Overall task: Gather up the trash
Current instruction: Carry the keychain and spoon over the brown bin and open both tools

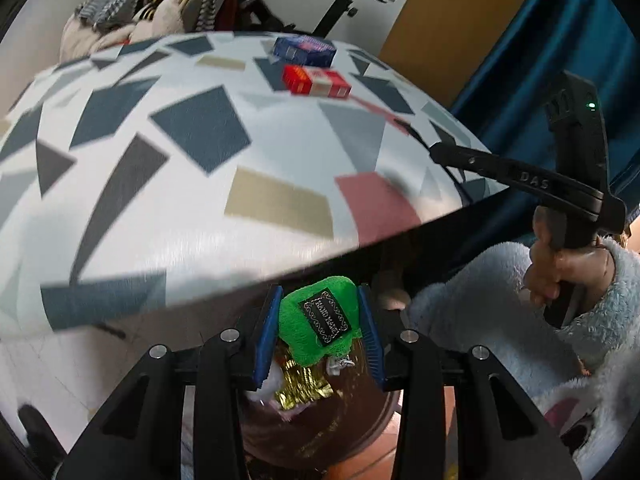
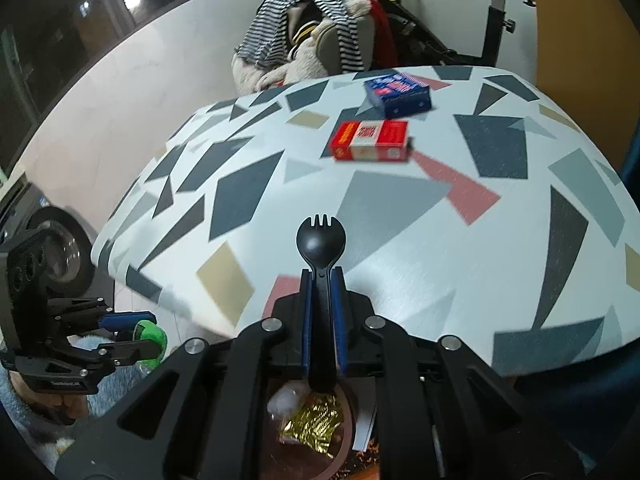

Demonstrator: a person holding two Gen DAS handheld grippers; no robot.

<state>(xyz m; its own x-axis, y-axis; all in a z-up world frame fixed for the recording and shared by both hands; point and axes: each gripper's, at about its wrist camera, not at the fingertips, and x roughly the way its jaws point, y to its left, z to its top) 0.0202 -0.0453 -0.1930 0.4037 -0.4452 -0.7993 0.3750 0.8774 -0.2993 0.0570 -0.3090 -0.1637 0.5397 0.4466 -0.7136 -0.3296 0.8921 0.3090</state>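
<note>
Spork (image 2: 320,248) upright in right tool (image 2: 322,320).

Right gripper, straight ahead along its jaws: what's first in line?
Probably the red and white cardboard box on the patterned tabletop, beyond the black plastic spork held by the right gripper. Depth is unclear; it may pass above.

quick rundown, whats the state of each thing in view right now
left gripper: shut on the green plush item, held above the bin
right gripper: shut on the black spork, bowl end pointing forward
brown bin: open, gold foil wrapper inside
red box: lying flat on the table, closed
blue box: lying flat behind the red box, closed
</note>
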